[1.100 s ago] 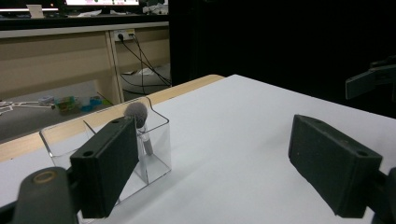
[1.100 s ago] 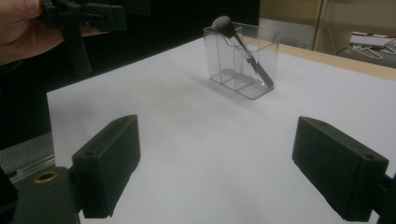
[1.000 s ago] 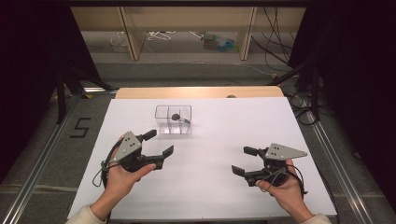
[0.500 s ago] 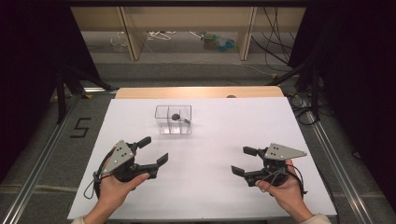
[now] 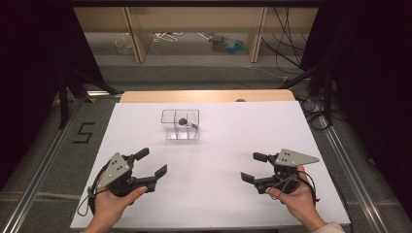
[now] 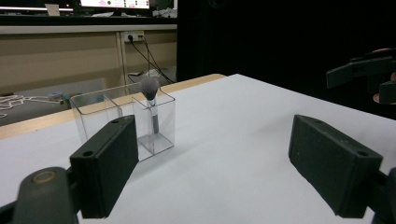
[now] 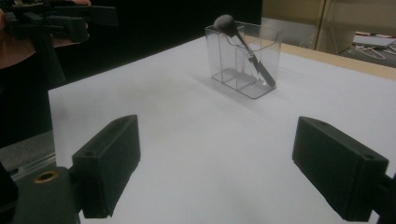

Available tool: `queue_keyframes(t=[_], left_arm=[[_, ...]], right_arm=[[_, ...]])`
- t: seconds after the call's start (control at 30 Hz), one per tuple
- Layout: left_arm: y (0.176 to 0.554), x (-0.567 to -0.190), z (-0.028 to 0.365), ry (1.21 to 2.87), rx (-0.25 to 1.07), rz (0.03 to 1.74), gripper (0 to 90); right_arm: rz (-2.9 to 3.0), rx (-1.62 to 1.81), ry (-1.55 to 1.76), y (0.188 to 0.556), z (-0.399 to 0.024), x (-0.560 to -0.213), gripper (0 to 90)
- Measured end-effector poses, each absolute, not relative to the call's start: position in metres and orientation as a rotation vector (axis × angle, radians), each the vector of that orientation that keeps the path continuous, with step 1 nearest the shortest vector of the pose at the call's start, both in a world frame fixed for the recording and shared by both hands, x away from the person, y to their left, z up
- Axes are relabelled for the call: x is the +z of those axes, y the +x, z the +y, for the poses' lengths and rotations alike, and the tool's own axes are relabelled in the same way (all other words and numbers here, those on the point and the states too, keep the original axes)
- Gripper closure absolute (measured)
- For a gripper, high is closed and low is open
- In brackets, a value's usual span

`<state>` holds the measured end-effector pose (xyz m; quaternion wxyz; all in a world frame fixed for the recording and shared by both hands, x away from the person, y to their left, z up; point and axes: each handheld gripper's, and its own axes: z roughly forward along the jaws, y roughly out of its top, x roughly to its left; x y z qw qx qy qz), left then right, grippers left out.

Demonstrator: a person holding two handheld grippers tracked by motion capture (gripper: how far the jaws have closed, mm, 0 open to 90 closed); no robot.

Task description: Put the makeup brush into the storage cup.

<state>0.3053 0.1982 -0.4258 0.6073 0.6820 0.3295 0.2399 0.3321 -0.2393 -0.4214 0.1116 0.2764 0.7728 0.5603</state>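
Note:
A clear plastic organizer box (image 5: pixel 180 124) with compartments stands on the white table (image 5: pixel 218 145) toward the back centre. A makeup brush (image 5: pixel 183 122) with a dark bristle head leans inside it, also plain as the brush (image 6: pixel 150 100) and the brush (image 7: pixel 240 42) in the gripper views. My left gripper (image 5: pixel 150 163) is held low at the front left, open and empty, well short of the box (image 6: pixel 126 119). My right gripper (image 5: pixel 253 167) hovers at the front right, open and empty, facing the box (image 7: pixel 245 58) across bare table.
A wooden strip (image 5: pixel 204 96) borders the table's far edge. Shelving and loose cables (image 5: pixel 218 41) lie on the floor beyond. Metal rails (image 5: pixel 43 160) run along both sides of the table. Dark curtains close off left and right.
My left gripper has drawn back toward the front left edge of the table and turned a little. The right gripper has stayed put. Both stay open.

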Motion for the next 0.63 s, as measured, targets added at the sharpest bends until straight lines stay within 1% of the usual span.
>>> queue_keyframes(t=[0.63], left_arm=[[0.3053, -0.4298, 0.1969, 1.598, 0.542, 0.745, 15.9]], right_arm=[[2.283, 1.623, 0.853, 0.3374, -0.242, -0.4248, 16.0]])
